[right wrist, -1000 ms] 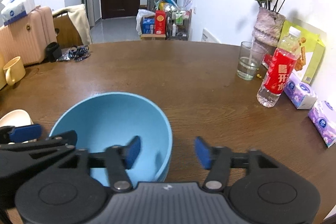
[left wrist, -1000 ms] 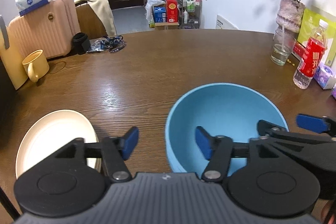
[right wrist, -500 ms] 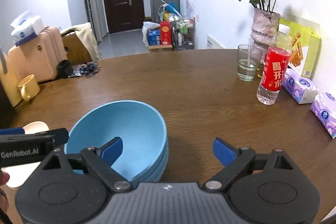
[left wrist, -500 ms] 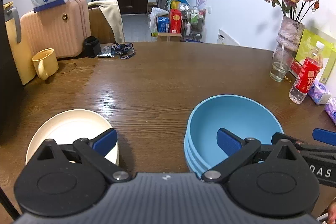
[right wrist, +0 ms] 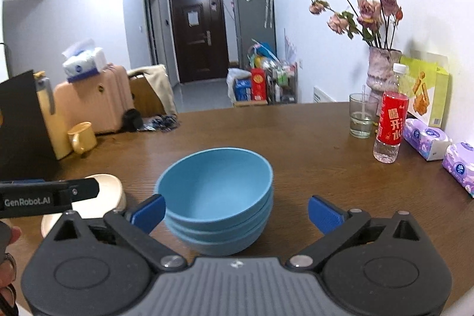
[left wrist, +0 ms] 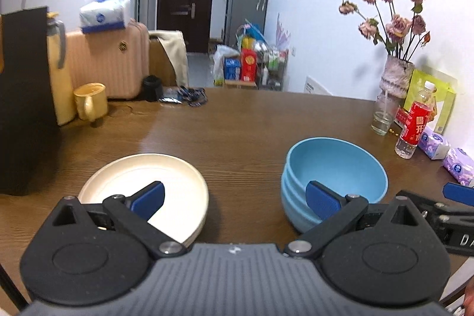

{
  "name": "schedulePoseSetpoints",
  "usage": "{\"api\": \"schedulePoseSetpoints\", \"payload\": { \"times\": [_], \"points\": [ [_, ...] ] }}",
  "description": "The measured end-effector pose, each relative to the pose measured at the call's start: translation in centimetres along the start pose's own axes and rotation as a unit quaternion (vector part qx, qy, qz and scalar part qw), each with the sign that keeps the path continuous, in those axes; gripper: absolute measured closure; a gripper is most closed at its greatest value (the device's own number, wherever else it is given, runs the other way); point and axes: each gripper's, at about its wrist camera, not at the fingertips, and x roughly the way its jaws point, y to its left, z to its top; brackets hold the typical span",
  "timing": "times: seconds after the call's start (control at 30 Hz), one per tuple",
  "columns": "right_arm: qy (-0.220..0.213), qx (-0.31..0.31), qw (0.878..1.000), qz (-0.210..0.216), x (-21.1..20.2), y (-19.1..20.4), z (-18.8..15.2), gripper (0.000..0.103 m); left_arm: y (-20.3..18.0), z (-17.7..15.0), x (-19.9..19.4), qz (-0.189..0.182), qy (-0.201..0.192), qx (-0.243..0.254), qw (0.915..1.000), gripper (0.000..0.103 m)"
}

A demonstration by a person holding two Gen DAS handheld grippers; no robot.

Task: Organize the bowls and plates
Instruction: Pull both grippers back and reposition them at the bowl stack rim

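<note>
A stack of three blue bowls (left wrist: 334, 168) (right wrist: 216, 182) stands on the brown wooden table (left wrist: 237, 132). Left of it lies a low stack of cream plates (left wrist: 177, 182) (right wrist: 109, 188). My left gripper (left wrist: 234, 199) hovers open and empty in front of the gap between plates and bowls. My right gripper (right wrist: 236, 212) sits just in front of the bowl stack, its jaws still opening wide, and the pads touch nothing. Each view catches a bit of the other gripper at its side edge.
A yellow mug (left wrist: 89, 101) and a tall black box (left wrist: 23, 108) stand at the left. On the right are a glass (right wrist: 360, 120), a red-labelled bottle (right wrist: 391, 126), a vase of dried roses (right wrist: 382, 70) and purple tissue packs (right wrist: 426, 138).
Both grippers have opened wide and drawn back and slightly up from the blue bowl. The bowl now rests on top of the stack, with no pad inside its rim.
</note>
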Motion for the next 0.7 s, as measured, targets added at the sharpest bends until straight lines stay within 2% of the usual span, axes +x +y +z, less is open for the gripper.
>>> {"api": "schedulePoseSetpoints", "payload": {
  "times": [0.23, 0.6, 0.7],
  "points": [
    [-0.013, -0.003, 1.0, 0.011, -2.6, 1.0, -2.5, 0.0, 2.0, -3.0, -4.4, 0.019, -0.037, 0.014, 0.999, 0.0],
    [-0.001, -0.019, 1.0, 0.009, -4.7, 2.3, -6.7, 0.0, 5.0, -8.0, -6.9, 0.04, -0.029, 0.011, 0.9987, 0.0],
    [0.006, -0.021, 1.0, 0.012, -5.2, 2.5, -7.9, 0.0, 5.4, -9.4, -7.5, 0.037, -0.025, 0.009, 0.999, 0.0]
  ]
}}
